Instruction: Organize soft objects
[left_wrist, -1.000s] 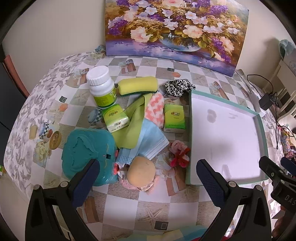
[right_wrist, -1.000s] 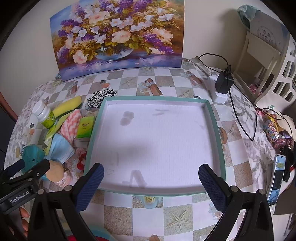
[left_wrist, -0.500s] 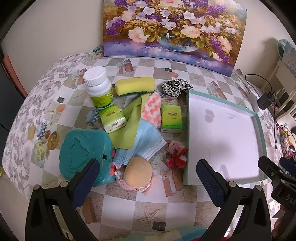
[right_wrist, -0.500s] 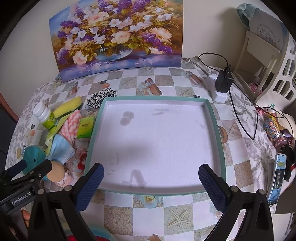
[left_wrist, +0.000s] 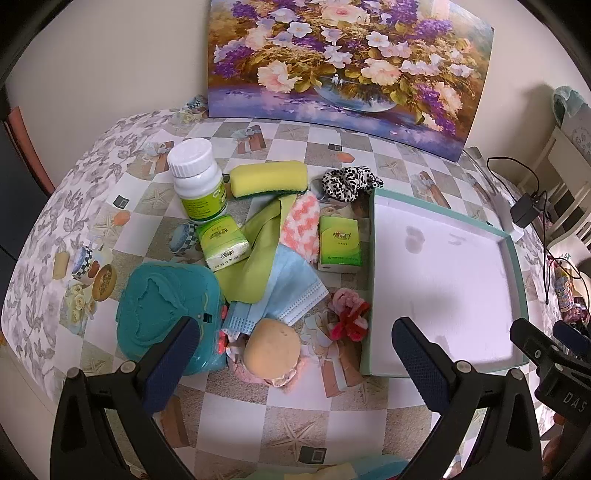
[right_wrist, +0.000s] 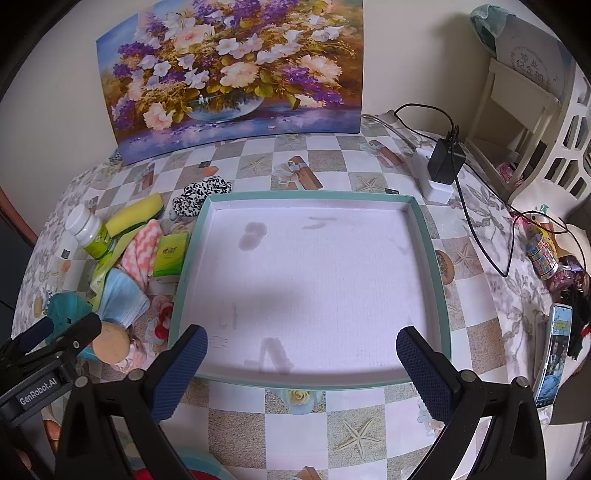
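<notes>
L gripper: my left gripper hangs over the near end of the pile, jaws spread wide, nothing held.
R gripper: my right gripper sits over the near rim of the tray, jaws wide apart, empty too.
Tray: teal rim, white floor, nothing in it yet; it lies just right of the pile.
Soft stuff: all on the table left of the tray. Yellow sponge and leopard scrunchie at the far end; green cloth, pink-white cloth, blue mask overlapping mid-pile; two tissue packs; pink-red scrunchie touching or nearly touching the tray wall; tan puff nearest me.
Not soft, I'd say: white bottle, teal case. Leave them.
Step, my guess: first pick w/ L, not yet begun.
How to do it well: take the puff or pink-red scrunchie first, both loose on top at the near edge. Come straight down, pinch mid-body. Mask strap lies close to the puff; could drag along.
Edges: lift clear over the tray wall, don't slide into it.
Room: open table near me; tray floor all free. R side cluttered w/ charger cable and phone, keep R inboard.
</notes>
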